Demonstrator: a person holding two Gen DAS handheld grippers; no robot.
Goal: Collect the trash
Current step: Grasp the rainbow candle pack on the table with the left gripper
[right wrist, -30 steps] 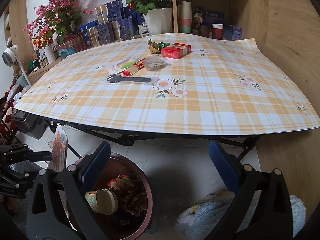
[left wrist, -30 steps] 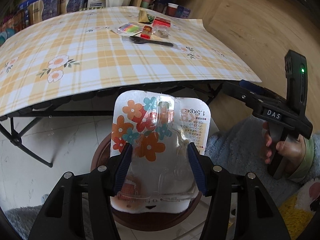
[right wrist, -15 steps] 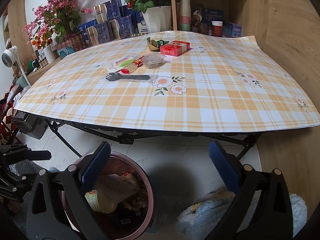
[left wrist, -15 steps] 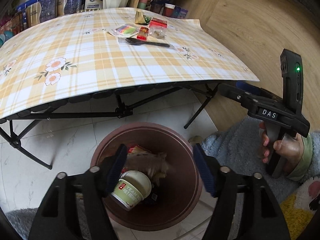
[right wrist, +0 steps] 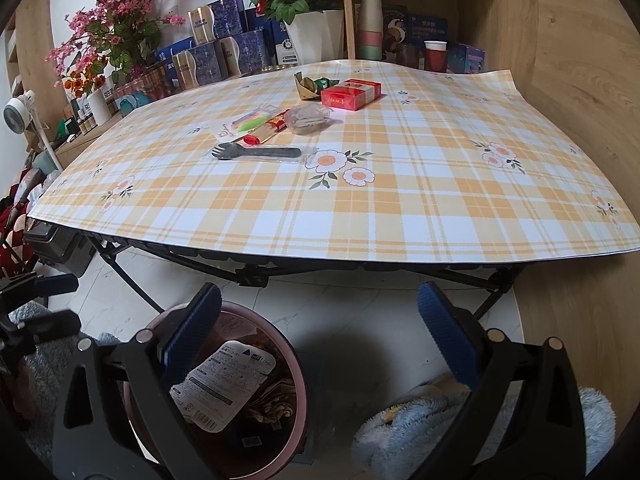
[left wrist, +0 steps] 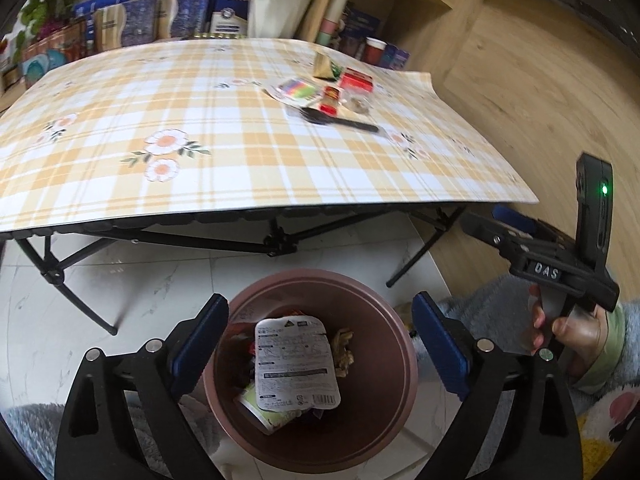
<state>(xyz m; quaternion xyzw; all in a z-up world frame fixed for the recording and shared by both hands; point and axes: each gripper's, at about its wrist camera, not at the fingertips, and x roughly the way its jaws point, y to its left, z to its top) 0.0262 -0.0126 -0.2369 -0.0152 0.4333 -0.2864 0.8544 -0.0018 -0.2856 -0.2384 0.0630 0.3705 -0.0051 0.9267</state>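
Observation:
A brown round bin (left wrist: 384, 432) (right wrist: 294, 360) stands on the floor in front of the table. Inside it lies a white printed package (left wrist: 296, 364) (right wrist: 222, 388), back side up, on a paper cup and crumpled scraps. My left gripper (left wrist: 320, 344) hovers over the bin with its jaws opening wide and nothing between them. My right gripper (right wrist: 320, 340) stands open and empty to the right of the bin, held by a hand (left wrist: 568, 332). On the table lie a black spork (right wrist: 256, 153), a red box (right wrist: 351, 94), a clear bag (right wrist: 308, 119) and coloured wrappers (right wrist: 256, 118).
The plaid tablecloth (right wrist: 400, 200) overhangs a black folding frame (left wrist: 276, 240). Boxes, flower pots and cups (right wrist: 370, 28) line the shelf behind the table. A fluffy blue sleeve or cloth (right wrist: 404, 428) lies at the lower right. A small fan (right wrist: 18, 114) stands far left.
The flowered package left my left gripper and dropped into the bin, landing back side up. The left jaws spread wider. The right gripper kept still.

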